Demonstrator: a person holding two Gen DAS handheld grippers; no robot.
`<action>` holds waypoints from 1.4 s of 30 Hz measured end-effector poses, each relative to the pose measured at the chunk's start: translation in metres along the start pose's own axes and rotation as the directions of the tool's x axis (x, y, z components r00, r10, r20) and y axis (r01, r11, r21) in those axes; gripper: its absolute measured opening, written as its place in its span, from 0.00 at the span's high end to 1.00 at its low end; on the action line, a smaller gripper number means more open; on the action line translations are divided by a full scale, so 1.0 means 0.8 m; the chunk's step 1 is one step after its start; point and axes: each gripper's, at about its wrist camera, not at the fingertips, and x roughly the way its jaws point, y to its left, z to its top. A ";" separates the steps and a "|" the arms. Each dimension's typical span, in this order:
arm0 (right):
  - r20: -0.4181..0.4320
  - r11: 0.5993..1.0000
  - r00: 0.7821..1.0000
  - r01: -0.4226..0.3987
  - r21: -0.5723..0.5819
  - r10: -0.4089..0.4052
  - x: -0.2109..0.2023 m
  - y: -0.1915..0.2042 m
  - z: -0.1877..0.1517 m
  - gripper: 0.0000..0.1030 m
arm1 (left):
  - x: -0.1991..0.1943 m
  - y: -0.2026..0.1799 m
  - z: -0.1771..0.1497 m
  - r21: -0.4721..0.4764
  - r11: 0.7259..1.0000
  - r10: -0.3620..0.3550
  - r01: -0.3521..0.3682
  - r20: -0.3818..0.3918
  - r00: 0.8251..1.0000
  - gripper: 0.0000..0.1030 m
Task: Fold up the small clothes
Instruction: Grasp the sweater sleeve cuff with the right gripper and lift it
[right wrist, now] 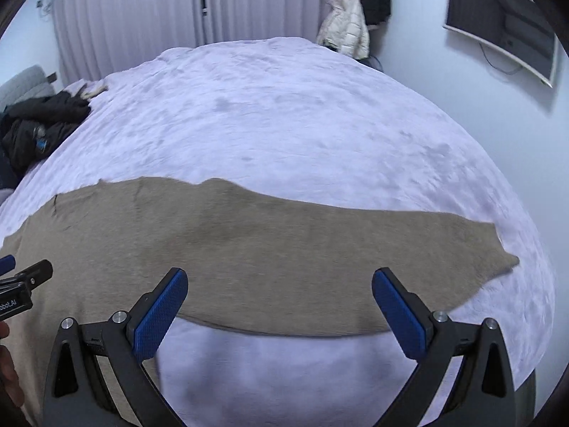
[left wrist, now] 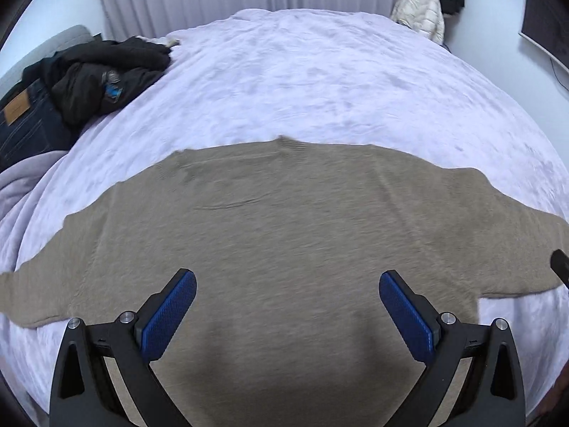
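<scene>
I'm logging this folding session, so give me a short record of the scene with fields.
garment: beige knit sweater, spread flat, sleeves out to both sides
surface: pale lilac plush blanket on a bed
left gripper: open, over the sweater body
right gripper: open, over the right sleeve
clutter: black jacket at the far left

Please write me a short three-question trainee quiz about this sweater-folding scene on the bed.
1. True or false: the beige sweater lies spread flat with both sleeves out.
2. The left gripper is: A) open, B) shut on a sleeve.
3. What dark item lies at the bed's far left corner?

Key: 1 true; 2 A; 3 a black jacket.
</scene>
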 end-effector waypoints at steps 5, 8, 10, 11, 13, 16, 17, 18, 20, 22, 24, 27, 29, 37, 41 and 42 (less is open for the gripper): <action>-0.058 0.995 0.997 0.051 0.090 -0.045 0.008 -0.097 -0.009 0.00 | 0.028 -0.055 0.013 0.031 0.999 -0.012 0.013 -0.040 0.999 0.00; -0.106 0.982 0.991 0.099 0.162 -0.082 0.016 -0.147 -0.022 0.00 | 0.039 -0.083 0.016 0.030 0.999 -0.042 0.044 -0.059 0.997 0.00; -0.130 0.968 0.989 0.097 0.231 -0.068 0.024 -0.179 -0.035 0.00 | 0.040 -0.102 0.014 0.040 0.998 -0.052 0.054 -0.050 0.997 0.00; -0.141 0.961 0.988 0.094 0.262 -0.059 0.027 -0.194 -0.043 0.00 | 0.042 -0.112 0.014 0.051 0.997 -0.053 0.055 -0.046 0.998 0.00; -0.144 0.945 0.989 0.077 0.319 -0.031 0.036 -0.218 -0.056 0.00 | 0.051 -0.133 0.013 0.085 0.995 -0.045 0.050 -0.053 0.998 0.00; -0.116 0.923 0.992 0.008 0.384 0.040 0.050 -0.242 -0.064 0.01 | 0.068 -0.157 0.013 0.102 0.994 -0.039 0.046 -0.073 0.997 0.00; -0.096 0.921 0.995 0.002 0.390 0.039 0.053 -0.246 -0.061 0.01 | 0.071 -0.161 0.013 0.093 0.995 -0.035 0.042 -0.070 0.997 0.00; -0.081 0.921 0.996 0.002 0.389 0.032 0.057 -0.249 -0.057 0.01 | 0.073 -0.163 0.014 0.079 0.996 -0.034 0.039 -0.064 0.997 0.00; -0.055 0.917 0.998 -0.010 0.398 0.035 0.066 -0.255 -0.047 0.04 | 0.077 -0.166 0.015 0.064 0.997 -0.029 0.033 -0.058 0.998 0.00; -0.040 0.904 0.998 -0.036 0.426 0.058 0.077 -0.265 -0.037 0.18 | 0.079 -0.168 0.017 0.065 0.998 -0.024 0.027 -0.053 0.998 0.00; -0.031 0.892 0.995 -0.067 0.448 0.090 0.087 -0.273 -0.027 0.46 | 0.080 -0.171 0.019 0.073 0.997 -0.014 0.017 -0.051 0.999 0.00; -0.010 0.880 0.992 -0.106 0.462 0.125 0.094 -0.281 -0.014 0.83 | 0.075 -0.175 0.022 0.092 0.996 0.001 0.003 -0.041 0.999 0.00; 0.024 0.885 0.994 -0.107 0.453 0.107 0.086 -0.283 -0.011 0.88 | 0.067 -0.175 0.025 0.113 0.994 0.010 -0.007 -0.020 1.000 0.00; 0.152 0.916 0.983 0.035 0.400 -0.104 0.025 -0.283 -0.015 0.91 | 0.068 -0.159 0.046 0.096 0.994 0.048 -0.048 -0.001 0.999 0.00; 0.086 0.904 0.991 0.056 0.423 -0.102 0.044 -0.296 -0.019 0.91 | 0.102 -0.168 0.038 0.109 0.992 0.074 -0.066 -0.069 0.995 0.00; 0.074 0.904 0.993 0.055 0.424 -0.095 0.049 -0.298 -0.021 0.91 | 0.100 -0.168 0.038 0.113 0.991 0.076 -0.069 -0.061 0.995 0.00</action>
